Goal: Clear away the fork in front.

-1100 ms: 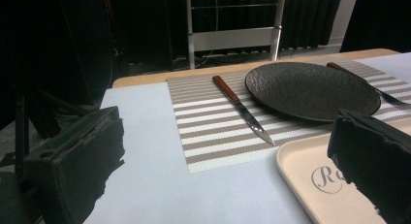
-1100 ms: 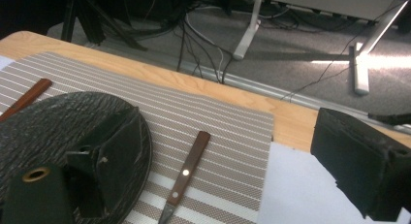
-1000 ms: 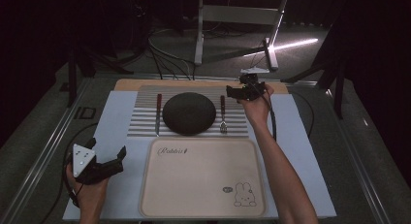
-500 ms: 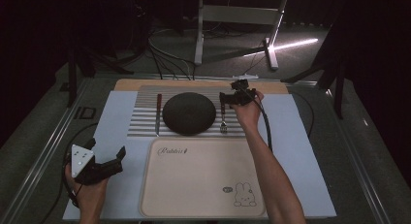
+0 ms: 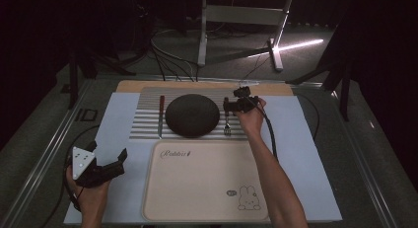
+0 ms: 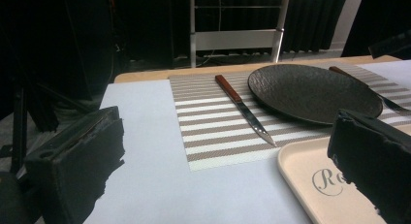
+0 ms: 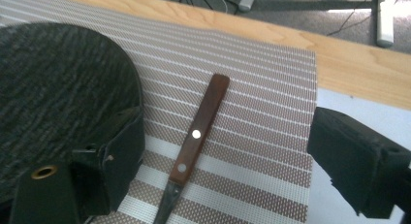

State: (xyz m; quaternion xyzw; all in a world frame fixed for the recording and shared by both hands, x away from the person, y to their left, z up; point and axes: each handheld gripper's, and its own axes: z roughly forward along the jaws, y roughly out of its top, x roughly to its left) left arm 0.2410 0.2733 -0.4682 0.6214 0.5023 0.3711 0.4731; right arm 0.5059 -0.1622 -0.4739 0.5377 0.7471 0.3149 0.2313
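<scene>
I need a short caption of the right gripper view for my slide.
Open right gripper straddling the fork's wooden handle on the striped placemat, beside the dark plate.

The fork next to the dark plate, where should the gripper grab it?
Grab the fork by its brown wooden handle, coming straight down from above. It lies flat on the striped mat, and the open right gripper already has one finger each side of the handle.
</scene>
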